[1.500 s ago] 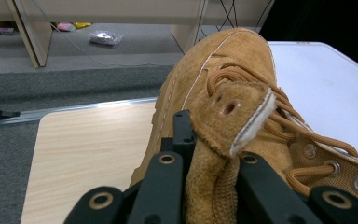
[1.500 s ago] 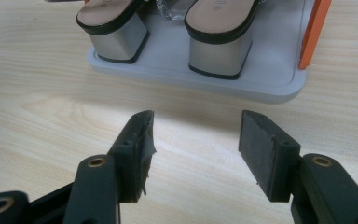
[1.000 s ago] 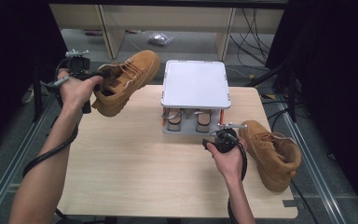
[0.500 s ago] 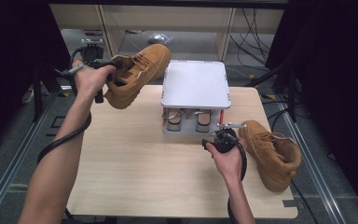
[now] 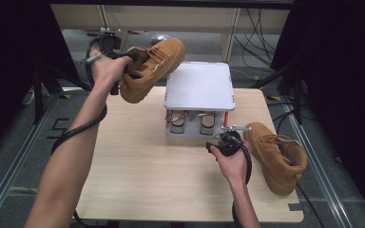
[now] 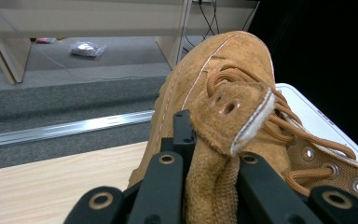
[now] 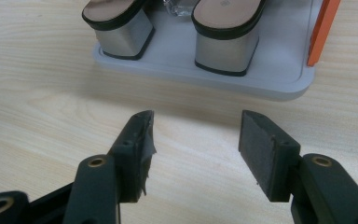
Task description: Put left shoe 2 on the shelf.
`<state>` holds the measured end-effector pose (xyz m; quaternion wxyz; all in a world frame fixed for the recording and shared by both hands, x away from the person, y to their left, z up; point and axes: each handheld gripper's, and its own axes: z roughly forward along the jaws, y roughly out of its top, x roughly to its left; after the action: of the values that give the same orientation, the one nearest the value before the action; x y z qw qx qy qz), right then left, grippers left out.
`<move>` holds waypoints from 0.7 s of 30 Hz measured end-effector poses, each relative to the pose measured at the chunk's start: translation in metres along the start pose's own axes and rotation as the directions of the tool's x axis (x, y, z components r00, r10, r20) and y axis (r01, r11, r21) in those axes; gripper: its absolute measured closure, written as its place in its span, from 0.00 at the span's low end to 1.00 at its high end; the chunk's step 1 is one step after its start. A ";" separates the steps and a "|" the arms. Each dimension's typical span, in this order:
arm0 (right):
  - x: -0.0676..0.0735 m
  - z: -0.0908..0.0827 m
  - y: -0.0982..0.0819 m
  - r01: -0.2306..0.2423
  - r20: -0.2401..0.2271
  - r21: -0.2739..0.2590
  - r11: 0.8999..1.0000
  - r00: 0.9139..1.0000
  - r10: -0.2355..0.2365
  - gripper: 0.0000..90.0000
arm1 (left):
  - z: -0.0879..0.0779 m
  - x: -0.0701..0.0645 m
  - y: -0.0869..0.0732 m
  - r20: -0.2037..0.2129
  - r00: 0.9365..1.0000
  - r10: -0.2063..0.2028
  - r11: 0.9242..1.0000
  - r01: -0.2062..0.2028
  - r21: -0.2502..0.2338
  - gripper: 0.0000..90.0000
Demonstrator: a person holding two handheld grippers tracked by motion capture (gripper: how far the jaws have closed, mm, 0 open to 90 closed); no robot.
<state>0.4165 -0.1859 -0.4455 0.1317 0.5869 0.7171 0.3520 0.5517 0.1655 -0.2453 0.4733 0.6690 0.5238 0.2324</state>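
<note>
Up high at far left, the left gripper (image 5: 123, 57) clamps a tan boot (image 5: 153, 69) by its tongue, probably bound for the white rack (image 5: 198, 85); the right gripper (image 7: 193, 149) hovers open nearby.

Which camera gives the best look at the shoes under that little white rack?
The right gripper view: both shoes fill its top, close and sharp on the rack's tray. The high view shows them small beneath the shelf.

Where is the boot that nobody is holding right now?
In the high view, the loose boot lies on the table's right side, just right of the right gripper and the small white rack.
</note>
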 end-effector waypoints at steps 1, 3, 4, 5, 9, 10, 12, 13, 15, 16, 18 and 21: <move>0.000 -0.001 0.000 -0.009 -0.004 0.002 1.000 1.000 0.009 0.51 | 0.002 -0.002 0.001 0.002 1.000 0.002 1.000 -0.002 0.002 0.95; 0.001 0.000 0.000 -0.014 -0.003 0.002 1.000 1.000 0.014 0.51 | 0.004 -0.007 0.002 0.011 1.000 0.009 1.000 -0.009 0.009 0.94; 0.001 0.000 0.000 -0.019 -0.005 0.008 1.000 1.000 0.019 0.51 | 0.006 -0.009 0.003 0.016 1.000 0.010 1.000 -0.010 0.013 0.94; 0.001 0.000 0.000 -0.019 -0.005 0.008 1.000 1.000 0.019 0.51 | 0.008 -0.012 0.003 0.024 1.000 0.003 1.000 -0.003 0.008 0.94; 0.001 0.002 -0.001 -0.016 -0.013 0.007 1.000 1.000 0.016 0.51 | 0.014 -0.021 0.005 0.039 0.999 0.004 1.000 -0.005 0.016 0.94; 0.001 0.002 -0.001 -0.019 -0.013 0.007 1.000 1.000 0.019 0.51 | 0.015 -0.024 0.005 0.044 0.999 0.009 1.000 -0.009 0.021 0.94; 0.001 0.003 -0.002 -0.021 0.003 0.008 1.000 1.000 0.021 0.51 | 0.018 -0.027 0.005 0.051 0.999 0.013 1.000 -0.014 0.023 0.94; 0.002 0.003 -0.001 -0.044 0.003 0.009 0.999 0.999 0.044 0.51 | 0.019 -0.028 0.005 0.057 0.998 0.007 1.000 -0.008 0.027 0.94; 0.003 0.003 -0.002 -0.059 0.003 0.014 0.998 0.998 0.059 0.51 | 0.023 -0.031 0.005 0.066 0.998 0.000 0.999 -0.002 0.033 0.94; 0.002 0.002 -0.002 -0.058 0.001 0.016 0.998 0.998 0.058 0.51 | 0.025 -0.034 0.006 0.066 0.998 -0.007 0.999 0.005 0.035 0.94; 0.001 0.001 -0.002 -0.050 -0.008 0.005 0.999 0.999 0.050 0.51 | 0.027 -0.037 0.007 0.070 0.998 -0.006 0.999 0.004 0.037 0.94; -0.001 0.003 -0.003 -0.017 -0.008 -0.002 1.000 1.000 0.017 0.51 | 0.032 -0.043 0.008 0.078 0.997 -0.013 0.999 0.009 0.046 0.94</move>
<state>0.4158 -0.1860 -0.4499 0.1263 0.5915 0.7122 0.3562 0.5665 0.1138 -0.2441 0.4791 0.6854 0.5137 0.1916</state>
